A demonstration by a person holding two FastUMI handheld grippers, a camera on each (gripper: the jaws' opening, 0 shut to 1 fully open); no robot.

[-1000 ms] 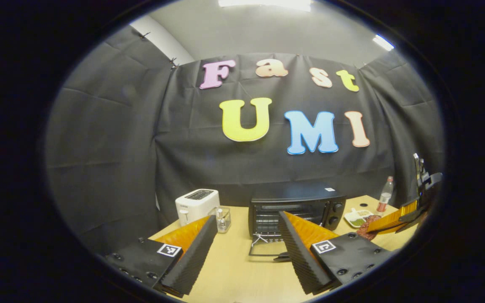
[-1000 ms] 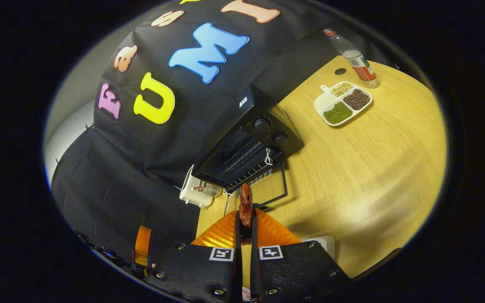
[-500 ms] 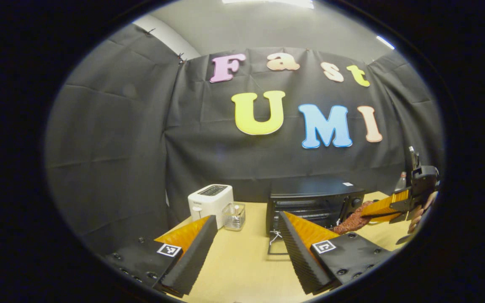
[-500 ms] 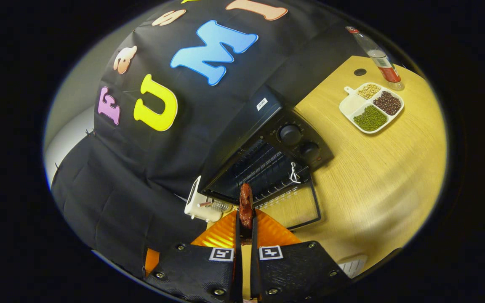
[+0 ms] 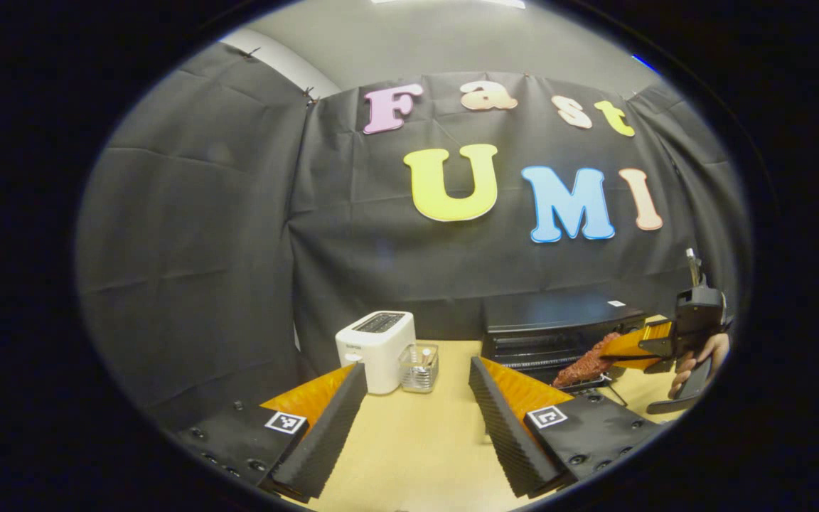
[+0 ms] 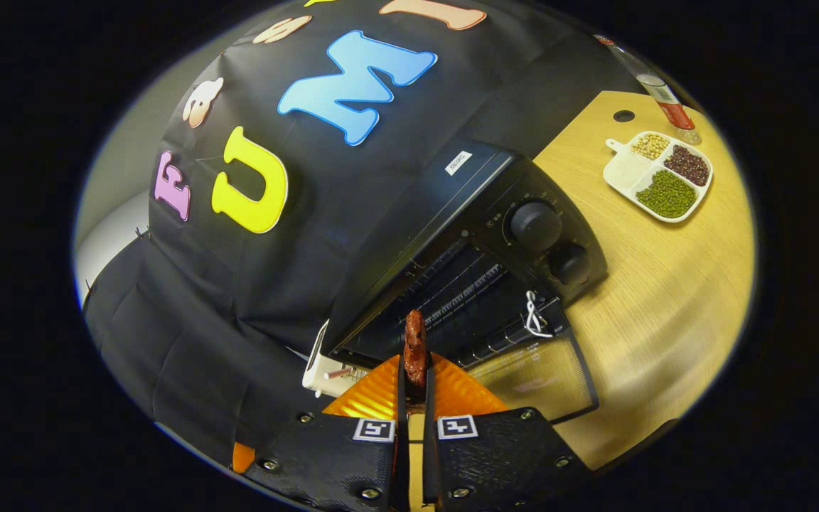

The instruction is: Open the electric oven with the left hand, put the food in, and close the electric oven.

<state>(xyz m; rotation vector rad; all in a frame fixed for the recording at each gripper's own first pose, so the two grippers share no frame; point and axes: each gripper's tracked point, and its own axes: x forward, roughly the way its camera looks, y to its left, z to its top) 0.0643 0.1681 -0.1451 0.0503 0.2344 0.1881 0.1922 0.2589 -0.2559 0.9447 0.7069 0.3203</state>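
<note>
While pinched between the right gripper (image 6: 415, 387) fingers, meat (image 6: 415, 346) before the open oven (image 6: 480, 242); left gripper (image 5: 416, 419) fingers apart.

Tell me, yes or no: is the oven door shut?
No: in the right gripper view the oven door lies folded down flat, and the rack inside the oven is exposed.

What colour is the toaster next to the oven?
White; the toaster shows best in the left gripper view.
</note>
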